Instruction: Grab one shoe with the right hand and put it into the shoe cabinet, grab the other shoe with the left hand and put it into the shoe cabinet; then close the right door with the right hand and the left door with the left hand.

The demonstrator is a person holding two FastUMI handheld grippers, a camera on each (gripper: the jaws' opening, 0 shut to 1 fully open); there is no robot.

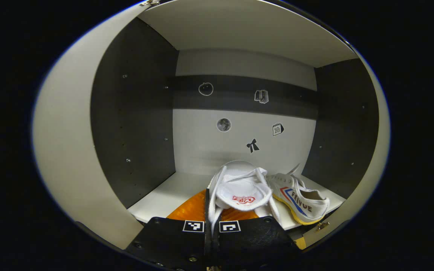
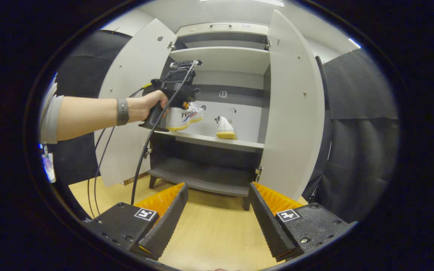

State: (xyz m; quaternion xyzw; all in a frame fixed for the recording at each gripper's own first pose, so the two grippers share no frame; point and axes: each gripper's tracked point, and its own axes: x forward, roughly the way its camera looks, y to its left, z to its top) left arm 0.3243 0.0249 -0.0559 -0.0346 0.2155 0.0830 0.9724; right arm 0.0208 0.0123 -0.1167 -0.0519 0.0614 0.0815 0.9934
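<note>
Both shoes are soft white canvas sneakers with pale yellow rubber soles and flat white laces. The left gripper [image 1: 211,226] is clamped on one shoe [image 1: 239,192], its fingers pressed nearly together on the cloth at the shoe's opening, so that the shoe hangs in front of the camera with its tongue and a red printed mark facing up; the fingers hide its lower part. The other shoe [image 1: 301,201] rests on the shelf [image 1: 171,192] just to the right, side on, with red and blue stripes along its flank; its heel end is cut off by the edge of the right door [image 1: 367,195]. The shelf is a smooth pale board, the cabinet's side walls are dark matte panels dotted with small pin holes, and the back panel carries a dark band and several small stickers too small to make out. In the right gripper view the shoe cabinet [image 2: 220,56] stands tall and pale grey with both flat doors swung wide, and a bare forearm with a grey wristband holds the left gripper [image 2: 173,101] at the middle shelf, cables trailing down from it. The right gripper [image 2: 219,222] hangs wide open with nothing between its ridged fingers, over a light wood-grain floor [image 2: 217,233]. Black cloth drapes the booth on both sides.
</note>
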